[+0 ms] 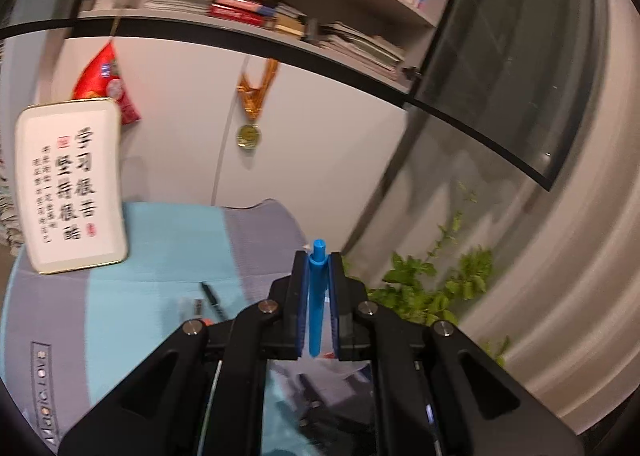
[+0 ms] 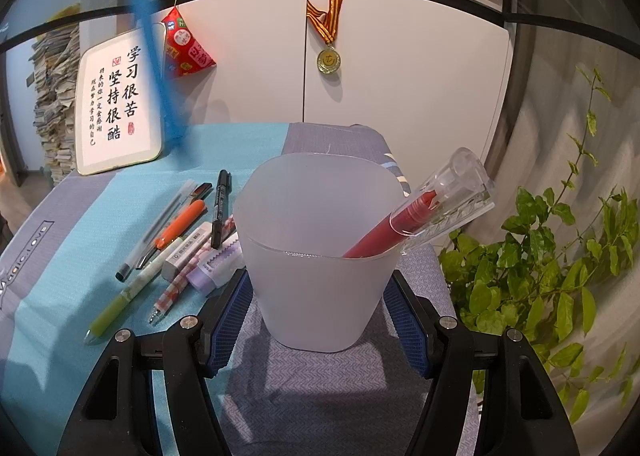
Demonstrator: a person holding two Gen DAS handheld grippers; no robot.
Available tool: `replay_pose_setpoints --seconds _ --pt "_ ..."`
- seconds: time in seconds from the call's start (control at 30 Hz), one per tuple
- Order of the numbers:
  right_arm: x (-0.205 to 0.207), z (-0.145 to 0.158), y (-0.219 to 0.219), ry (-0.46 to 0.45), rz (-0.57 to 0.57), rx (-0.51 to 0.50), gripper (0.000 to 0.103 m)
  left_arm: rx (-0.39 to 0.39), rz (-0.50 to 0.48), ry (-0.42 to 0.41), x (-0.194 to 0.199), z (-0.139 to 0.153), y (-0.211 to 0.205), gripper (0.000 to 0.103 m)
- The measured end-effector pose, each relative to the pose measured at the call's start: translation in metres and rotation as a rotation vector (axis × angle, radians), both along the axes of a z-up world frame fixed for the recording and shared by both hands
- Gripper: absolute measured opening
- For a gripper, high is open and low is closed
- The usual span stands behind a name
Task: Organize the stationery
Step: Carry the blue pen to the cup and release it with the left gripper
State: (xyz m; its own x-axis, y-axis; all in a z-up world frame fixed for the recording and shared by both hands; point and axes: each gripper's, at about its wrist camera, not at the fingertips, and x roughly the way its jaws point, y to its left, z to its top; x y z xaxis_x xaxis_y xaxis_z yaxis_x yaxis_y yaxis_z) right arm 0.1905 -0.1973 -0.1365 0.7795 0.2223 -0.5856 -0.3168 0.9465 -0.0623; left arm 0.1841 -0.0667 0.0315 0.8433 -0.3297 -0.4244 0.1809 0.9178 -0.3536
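While the blue pen (image 1: pixel 316 296) sits pinched upright between the pads of our left gripper (image 1: pixel 318 260), lifted well above the cloth-covered table (image 2: pixel 80 248), we judge the step in hand to be carrying it over to the frosted cup (image 2: pixel 316 256) and dropping it in. In the right wrist view the same pen shows only as a blurred blue streak at the upper left, still well apart from the cup's rim. To do this well we would bring the pen's lower end over the open mouth, toward the free left side, and lower it inside before the pads part, since a release from height could make it bounce out or tip the light cup. Our right gripper (image 2: pixel 320 296) stands with its fingers spread around the cup's base, the blue pads just beside the walls; we cannot tell whether they actually touch (a light squeeze would steady the cup for the drop). That cup already holds a red pen (image 2: pixel 380 232) with a clear cap, leaning against the right side of the rim. Left of the cup a loose cluster waits on the table: a black marker (image 2: pixel 221 212), an orange pen (image 2: pixel 182 222), a green pen (image 2: pixel 120 304), a grey-tipped clear pen and some erasers (image 2: pixel 192 252). Behind them a framed calligraphy board (image 2: pixel 120 104) leans against the white cabinet (image 2: pixel 400 76).
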Motion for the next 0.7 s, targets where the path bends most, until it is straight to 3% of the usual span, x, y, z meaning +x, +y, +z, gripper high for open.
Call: replay_pose_setpoints --seconds 0.23,0.47,0.57,0.7 --pt "0.0 0.0 0.0 0.001 0.0 0.003 0.069 0.025 -0.045 0.015 0.02 -0.003 -0.028 0.007" --pt "0.0 -0.001 0.0 0.001 0.0 0.004 0.069 0.077 -0.06 0.153 0.034 -0.053 -0.03 0.007" --pt "-0.001 -0.001 0.001 0.0 0.0 0.001 0.069 0.066 -0.071 0.226 0.039 -0.072 -0.025 0.007" --pt "-0.002 -0.002 0.002 0.0 0.0 0.001 0.069 0.081 -0.059 0.248 0.039 -0.08 -0.024 0.007"
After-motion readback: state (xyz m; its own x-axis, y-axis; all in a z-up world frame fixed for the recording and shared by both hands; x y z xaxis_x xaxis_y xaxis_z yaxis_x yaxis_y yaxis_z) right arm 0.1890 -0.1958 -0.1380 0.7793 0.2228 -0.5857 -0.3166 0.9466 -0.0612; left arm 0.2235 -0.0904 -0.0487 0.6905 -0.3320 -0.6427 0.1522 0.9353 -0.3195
